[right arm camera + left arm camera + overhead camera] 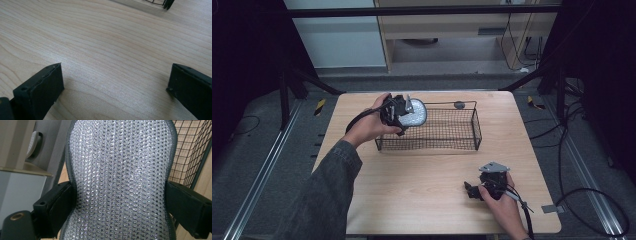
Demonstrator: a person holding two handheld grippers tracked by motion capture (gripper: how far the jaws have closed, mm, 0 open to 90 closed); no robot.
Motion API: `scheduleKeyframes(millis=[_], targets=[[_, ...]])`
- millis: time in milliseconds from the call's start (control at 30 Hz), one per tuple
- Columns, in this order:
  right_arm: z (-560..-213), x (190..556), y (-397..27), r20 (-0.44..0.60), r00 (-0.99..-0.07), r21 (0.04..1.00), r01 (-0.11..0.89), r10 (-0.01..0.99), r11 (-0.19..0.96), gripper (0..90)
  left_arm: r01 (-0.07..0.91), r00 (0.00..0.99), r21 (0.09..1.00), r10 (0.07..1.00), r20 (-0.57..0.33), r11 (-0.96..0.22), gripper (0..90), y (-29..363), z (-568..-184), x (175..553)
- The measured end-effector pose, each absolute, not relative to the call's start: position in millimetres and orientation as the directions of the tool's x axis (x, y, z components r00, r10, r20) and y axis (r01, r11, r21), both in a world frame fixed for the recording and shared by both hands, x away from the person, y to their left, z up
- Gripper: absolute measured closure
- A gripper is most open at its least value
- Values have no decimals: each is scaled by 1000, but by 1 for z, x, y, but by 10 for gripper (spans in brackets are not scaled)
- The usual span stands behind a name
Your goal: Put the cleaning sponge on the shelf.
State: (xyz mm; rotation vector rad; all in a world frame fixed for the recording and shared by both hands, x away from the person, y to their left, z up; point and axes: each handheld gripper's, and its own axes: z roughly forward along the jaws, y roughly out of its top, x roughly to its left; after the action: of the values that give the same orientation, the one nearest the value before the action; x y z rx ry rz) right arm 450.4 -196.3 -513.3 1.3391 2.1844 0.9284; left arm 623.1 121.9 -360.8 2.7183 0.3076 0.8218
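Note:
A silver, sequin-textured oval pad with a grey rim [414,114] is held over the left end of a black wire basket [472,134]. My left gripper [404,116] is shut on it; in the left gripper view the glittering pad [120,180] sits squeezed between both jaws, with basket mesh [190,150] behind at the right. My right gripper [472,191] rests low on the wooden table [422,185] near the front right, open, its jaws apart over bare wood [117,57] with nothing between them.
A small dark round object [459,105] lies on the table behind the basket. A corner of the basket [165,3] shows at the top of the right gripper view. Cables and metal rails run on the floor around the table.

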Motion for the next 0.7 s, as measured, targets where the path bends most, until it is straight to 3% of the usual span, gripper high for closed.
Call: scheduleKeyframes(millis=[700], targets=[[-513,450,-196,-5,-453,723,614,891,316,4,140,829,318,287,480,-938,90,123,-388,632]])
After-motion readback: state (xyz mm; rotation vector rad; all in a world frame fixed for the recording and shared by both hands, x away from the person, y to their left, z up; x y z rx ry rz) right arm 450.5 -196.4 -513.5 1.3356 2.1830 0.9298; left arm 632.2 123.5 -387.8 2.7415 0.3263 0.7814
